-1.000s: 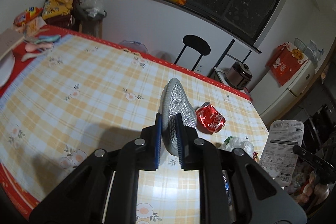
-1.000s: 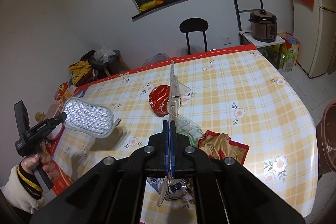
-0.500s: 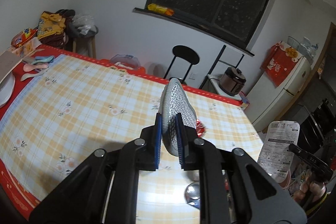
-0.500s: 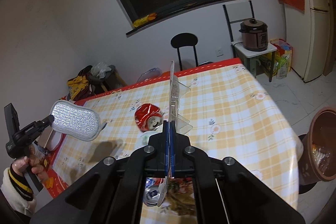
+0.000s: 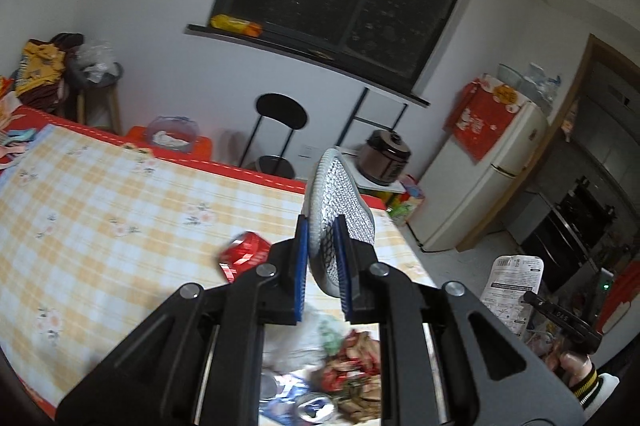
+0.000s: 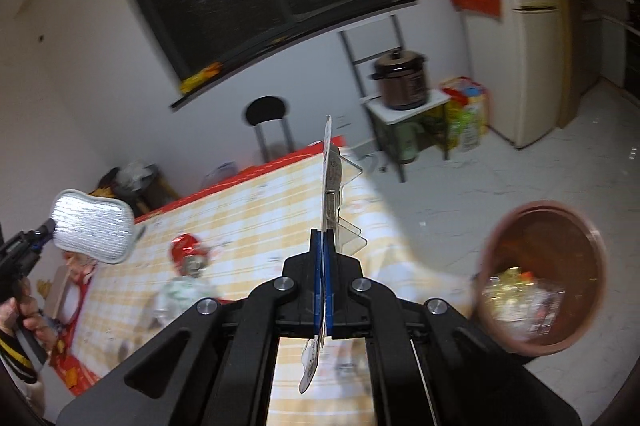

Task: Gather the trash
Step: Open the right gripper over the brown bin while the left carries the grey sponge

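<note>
My left gripper (image 5: 321,226) is shut on a silver scouring sponge (image 5: 340,194) and holds it upright above the checked table (image 5: 100,206). My right gripper (image 6: 323,238) is shut on a clear blister pack with a card back (image 6: 332,178), held edge-on. A crushed red can (image 5: 244,252) lies on the cloth, left of the left fingers. Wrappers (image 5: 352,362) and flattened cans lie below them. In the right wrist view the sponge (image 6: 94,226) hangs at far left, with the red can (image 6: 186,252) and a crumpled plastic bag (image 6: 180,296) on the table. A brown bin (image 6: 560,238) with trash inside stands on the floor at right.
A black stool (image 5: 280,114) stands behind the table's far edge. A rice cooker (image 6: 402,80) sits on a small stand, with a white fridge (image 6: 532,26) beyond it. The white tiled floor (image 6: 460,186) lies between the table's corner and the bin.
Both grippers have swung towards the table's right end, each keeping its hold. The bin has grown larger in the right wrist view. The red can has slid left in both views.
</note>
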{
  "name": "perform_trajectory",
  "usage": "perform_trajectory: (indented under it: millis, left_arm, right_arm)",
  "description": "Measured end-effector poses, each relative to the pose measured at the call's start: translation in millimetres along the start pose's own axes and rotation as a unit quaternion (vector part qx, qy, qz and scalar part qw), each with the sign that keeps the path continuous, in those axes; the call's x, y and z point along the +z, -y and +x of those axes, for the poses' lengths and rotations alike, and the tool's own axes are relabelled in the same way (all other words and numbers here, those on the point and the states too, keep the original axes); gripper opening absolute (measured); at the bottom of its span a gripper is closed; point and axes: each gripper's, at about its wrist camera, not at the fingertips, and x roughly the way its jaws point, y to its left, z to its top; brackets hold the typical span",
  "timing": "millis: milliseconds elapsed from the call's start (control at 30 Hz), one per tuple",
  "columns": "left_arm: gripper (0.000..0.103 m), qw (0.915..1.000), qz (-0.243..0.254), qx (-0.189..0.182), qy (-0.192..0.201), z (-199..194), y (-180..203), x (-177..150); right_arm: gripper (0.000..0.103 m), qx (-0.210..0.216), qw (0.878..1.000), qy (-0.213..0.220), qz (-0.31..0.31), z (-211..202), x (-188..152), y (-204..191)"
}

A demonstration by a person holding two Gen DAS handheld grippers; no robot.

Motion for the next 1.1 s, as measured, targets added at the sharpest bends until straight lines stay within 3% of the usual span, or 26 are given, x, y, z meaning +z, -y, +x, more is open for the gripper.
perform_trajectory:
  millis: [400,600,633,700,833,900,967,1100]
  left_arm:
    - [0.016,0.9983,0.022,-0.041,-0.035,43,80,-17]
    - [0.016,0.997,0.031,-0.056,-0.043,53,108,-27]
    - [0.016,0.9967,0.034,-0.058,-0.044,53,112,-29]
    - [0.016,0.996,0.039,-0.065,-0.048,55,120,-32]
    - [0.016,0.9941,0.046,-0.082,-0.055,59,135,-37]
    - [0.016,0.9929,0.052,-0.091,-0.057,60,142,-39]
    - [0.016,0.9911,0.058,-0.103,-0.061,63,153,-41]
    - [0.016,0.9867,0.068,-0.129,-0.072,72,176,-48]
  right_arm:
    - [0.003,-0.155,0.988,-0.016,0.006,1,6,139]
    - [0.006,-0.185,0.982,-0.026,0.021,5,10,169]
    - [0.01,-0.183,0.983,-0.021,0.022,1,12,170]
    - [0.042,-0.189,0.982,-0.01,0.018,-6,16,168]
    - [0.059,-0.189,0.982,0.013,0.015,-25,23,160]
    - [0.082,-0.188,0.982,0.029,0.016,-36,26,154]
    - [0.092,-0.176,0.983,0.045,0.016,-49,26,150]
    - [0.098,-0.162,0.985,0.057,0.003,-70,29,134]
